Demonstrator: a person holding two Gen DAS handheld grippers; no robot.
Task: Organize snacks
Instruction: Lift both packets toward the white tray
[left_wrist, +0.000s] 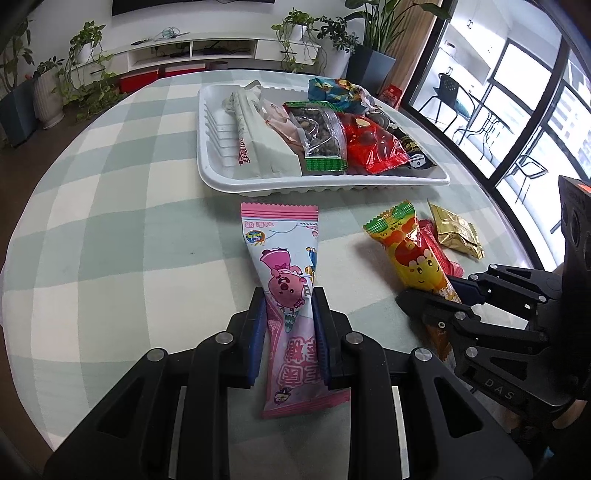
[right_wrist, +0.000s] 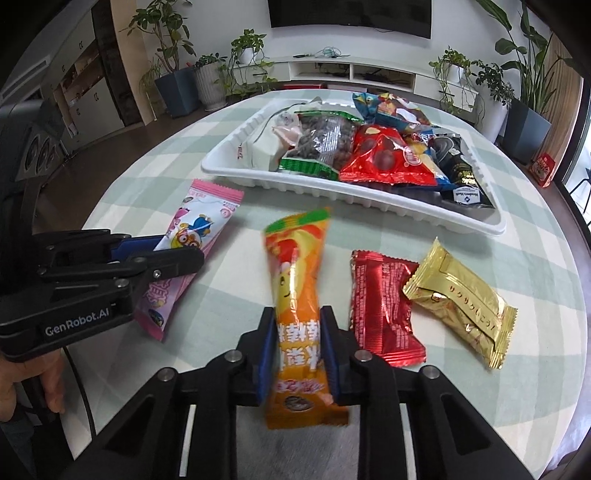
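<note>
The lower end of the pink snack packet (left_wrist: 286, 295) is hidden behind the left gripper (left_wrist: 288, 299) in the left wrist view, and the print on the orange snack packet (right_wrist: 297, 291) is smeared by blur in the right wrist view. The packets heaped in the white tray (left_wrist: 221, 173) overlap, so several show only in part; the small writing on them is too fine to read. At the left edge of the right wrist view, part of a person's hand (right_wrist: 33, 380) shows under the left tool's body.

Everything sits on a round table under a pale green and white checked cloth (left_wrist: 129, 221). Beyond it stand potted plants (left_wrist: 86, 44), a low white cabinet (left_wrist: 207, 50) and, on the right, large dark-framed windows (left_wrist: 517, 110).

The left gripper is nearly closed, its blue pads pressing both sides of the pink snack packet, which runs forward from between the fingers toward the tray. To its right, the right gripper (right_wrist: 298, 321) is likewise clamped on the orange snack packet, held lengthwise between its pads. Just right of those fingers lie a red packet (right_wrist: 384, 306) and, touching it, a gold packet (right_wrist: 461, 299). The tray lies ahead of both grippers, apart from them.
</note>
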